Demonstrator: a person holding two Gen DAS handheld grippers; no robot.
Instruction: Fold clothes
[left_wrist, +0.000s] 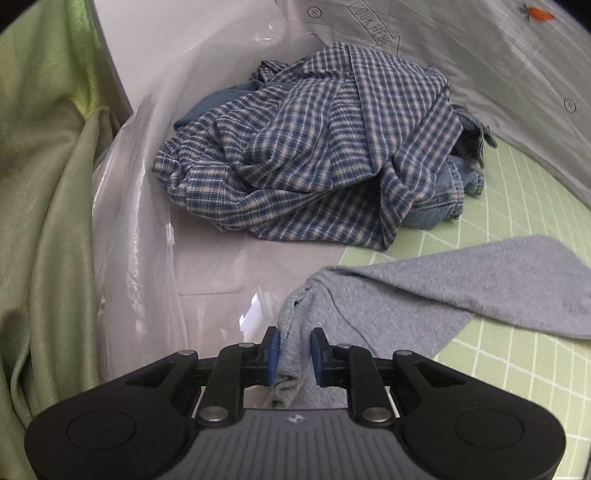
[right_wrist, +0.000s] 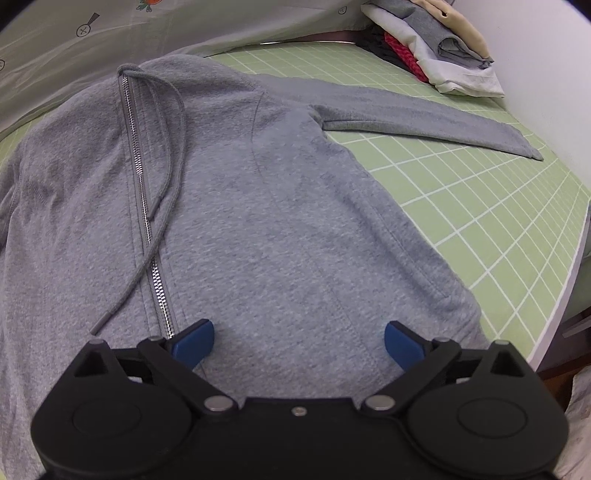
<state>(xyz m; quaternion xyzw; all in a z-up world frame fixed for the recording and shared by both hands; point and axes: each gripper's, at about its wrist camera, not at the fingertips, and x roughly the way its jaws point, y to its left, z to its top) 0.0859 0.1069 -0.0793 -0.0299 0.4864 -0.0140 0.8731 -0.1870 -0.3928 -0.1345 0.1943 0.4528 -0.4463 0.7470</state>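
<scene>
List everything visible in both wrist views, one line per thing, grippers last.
grey zip hoodie: one, grey, spread flat on the mat, zipper up, one sleeve stretched out
green grid mat: one, green with white lines, under the hoodie
plaid shirt: one, blue and white, crumpled heap beyond the mat
denim garment: one, blue, partly under the plaid shirt
folded clothes stack: one pile, grey, white, red, cream, at the mat's far corner
green curtain: one, at left
left gripper: closed on a hoodie edge
right gripper: open, over the hoodie's hem
</scene>
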